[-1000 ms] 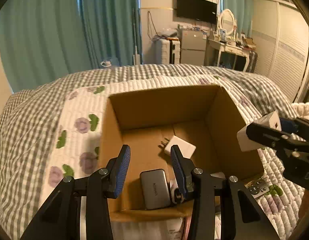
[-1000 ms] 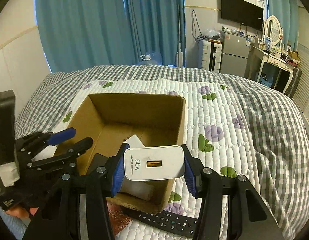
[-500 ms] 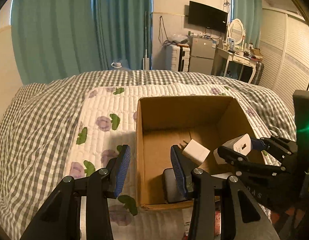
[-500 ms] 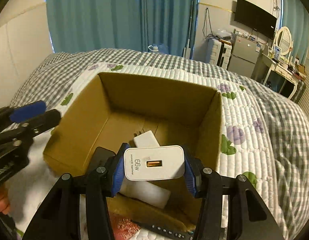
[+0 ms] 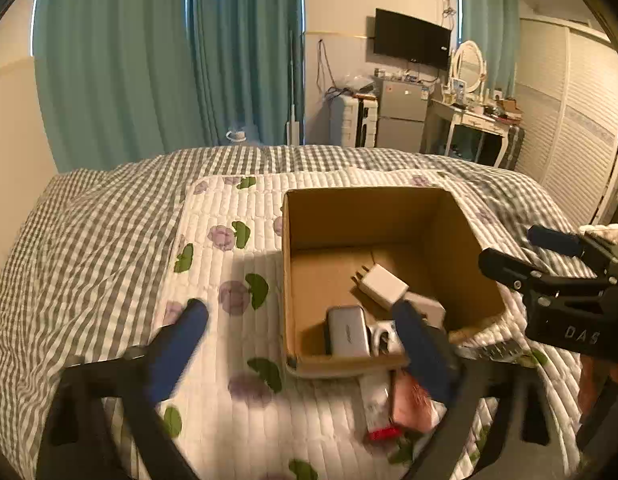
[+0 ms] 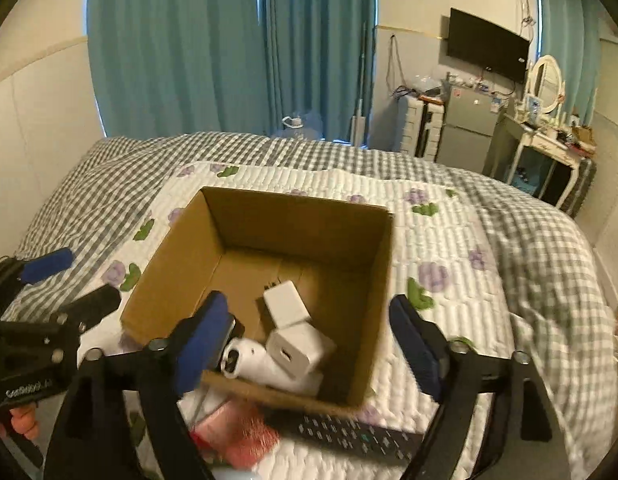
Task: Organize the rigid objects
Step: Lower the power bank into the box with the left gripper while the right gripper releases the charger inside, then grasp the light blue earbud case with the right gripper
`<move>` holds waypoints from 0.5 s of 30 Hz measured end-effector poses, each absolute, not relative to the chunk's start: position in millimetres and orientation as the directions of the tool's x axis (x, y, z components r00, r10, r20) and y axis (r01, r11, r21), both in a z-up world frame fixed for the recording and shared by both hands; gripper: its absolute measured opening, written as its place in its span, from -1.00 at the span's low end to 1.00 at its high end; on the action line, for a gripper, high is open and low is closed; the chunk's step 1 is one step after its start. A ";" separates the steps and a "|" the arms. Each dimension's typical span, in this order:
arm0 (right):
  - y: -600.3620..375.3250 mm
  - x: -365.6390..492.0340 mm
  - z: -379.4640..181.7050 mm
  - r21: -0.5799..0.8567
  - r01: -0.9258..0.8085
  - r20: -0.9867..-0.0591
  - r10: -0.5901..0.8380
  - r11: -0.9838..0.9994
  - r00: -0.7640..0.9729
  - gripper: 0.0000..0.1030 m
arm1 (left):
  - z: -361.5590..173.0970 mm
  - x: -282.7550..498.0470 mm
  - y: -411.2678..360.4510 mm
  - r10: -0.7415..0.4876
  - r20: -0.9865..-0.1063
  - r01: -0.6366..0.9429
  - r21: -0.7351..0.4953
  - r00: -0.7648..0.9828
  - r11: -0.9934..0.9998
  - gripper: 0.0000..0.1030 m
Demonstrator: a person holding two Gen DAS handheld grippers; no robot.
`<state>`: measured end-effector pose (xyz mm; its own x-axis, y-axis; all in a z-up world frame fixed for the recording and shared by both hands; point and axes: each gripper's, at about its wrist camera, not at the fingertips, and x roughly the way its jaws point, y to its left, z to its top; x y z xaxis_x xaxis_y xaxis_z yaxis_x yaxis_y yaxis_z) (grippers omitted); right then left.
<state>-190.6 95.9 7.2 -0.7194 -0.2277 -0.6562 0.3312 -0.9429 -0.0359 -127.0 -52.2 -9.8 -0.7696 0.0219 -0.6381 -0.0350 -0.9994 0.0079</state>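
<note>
An open cardboard box (image 6: pixel 305 216) (image 5: pixel 365 204) stands on the quilted bed. Inside it lie a white plug charger (image 6: pixel 285 306) (image 5: pixel 383 285), a bigger white charger (image 6: pixel 297 346), a white cylinder-like device (image 6: pixel 245 358) and a grey power bank (image 5: pixel 348 332). My right gripper (image 6: pixel 309 338) is open and empty over the box's near edge; it also shows at the right of the left wrist view (image 5: pixel 533 254). My left gripper (image 5: pixel 301 334) is open and empty near the box's left corner; it also shows in the right wrist view (image 6: pixel 73 280).
A black remote (image 6: pixel 349 432) lies on the quilt in front of the box. A pink and red packet (image 6: pixel 237 436) (image 5: pixel 409 404) and a white item (image 5: pixel 375 400) lie beside it. The bed (image 5: pixel 89 248) stretches left and far; furniture stands along the far wall.
My right gripper opened and let the big white charger drop into the box. My left gripper opened wider and moved left and back from the box.
</note>
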 end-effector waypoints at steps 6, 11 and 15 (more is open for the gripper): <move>101.7 -138.4 0.6 -0.113 0.323 -0.653 -0.175 -0.940 -0.737 0.74 | -15.2 -88.7 -50.1 0.010 -0.631 -0.029 0.019 -0.776 -0.999 1.00; 103.1 -107.1 -50.6 -0.064 0.341 -0.736 -0.187 -0.938 -0.651 0.74 | -43.7 -69.1 -55.4 -0.005 -0.669 0.007 -0.001 -0.744 -1.000 1.00; 95.6 -99.0 -98.9 -0.011 0.362 -0.812 -0.203 -0.932 -0.547 0.74 | -70.0 -57.9 -55.8 -0.030 -0.690 0.041 0.001 -0.723 -0.999 1.00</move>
<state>-99.0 95.6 -98.9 -0.5473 -0.2032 -0.8119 0.3625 -0.9319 -0.0111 -57.9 -55.8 -70.0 -0.7234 -0.0299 -0.6897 0.0407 -0.9992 0.0006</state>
